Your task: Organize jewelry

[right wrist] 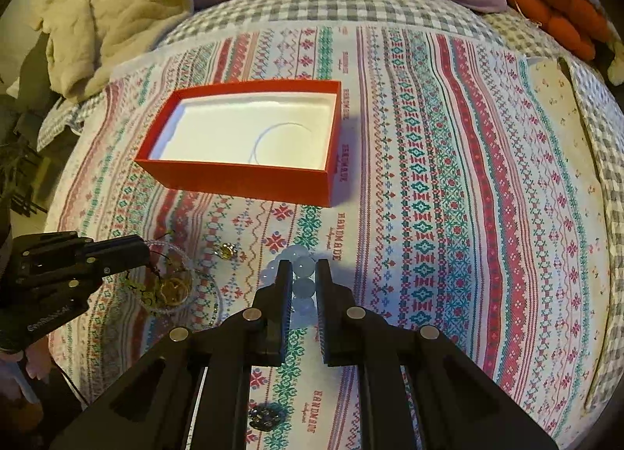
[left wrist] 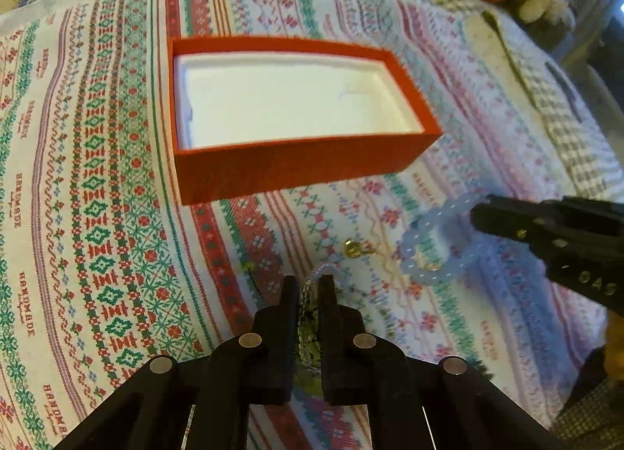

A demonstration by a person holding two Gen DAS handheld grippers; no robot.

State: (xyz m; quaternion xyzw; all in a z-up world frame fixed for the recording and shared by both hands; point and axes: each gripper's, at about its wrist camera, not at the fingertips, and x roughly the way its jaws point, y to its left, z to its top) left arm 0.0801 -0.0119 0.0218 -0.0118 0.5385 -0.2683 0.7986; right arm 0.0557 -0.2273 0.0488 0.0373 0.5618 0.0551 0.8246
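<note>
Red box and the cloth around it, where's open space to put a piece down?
The red box holds only a thin chain, so its white floor is mostly free. The patterned cloth right of it is bare. It is crowded in front: beaded bracelet, gold earring, glass dish, both grippers.

The left gripper [left wrist: 309, 290] hides most of the sparkly thing [left wrist: 308, 317] pinched between its fingers, so I cannot tell what it is. In the right view it sits by a small glass dish [right wrist: 171, 286] full of tangled gold bits, too jumbled to sort out.

The right gripper [right wrist: 303, 274] covers part of the pale bead bracelet [right wrist: 300, 270]. From the left camera the bracelet [left wrist: 429, 247] looks smeared (so does the red box [left wrist: 296, 165]).

A tiny gold piece [right wrist: 227, 251] lies on the patterned cloth [right wrist: 429, 196], too small to name. A dark little thing [right wrist: 265, 417] is half hidden under the gripper's arms.

The orange cushion [right wrist: 553, 9] is cut off at the edge.
</note>
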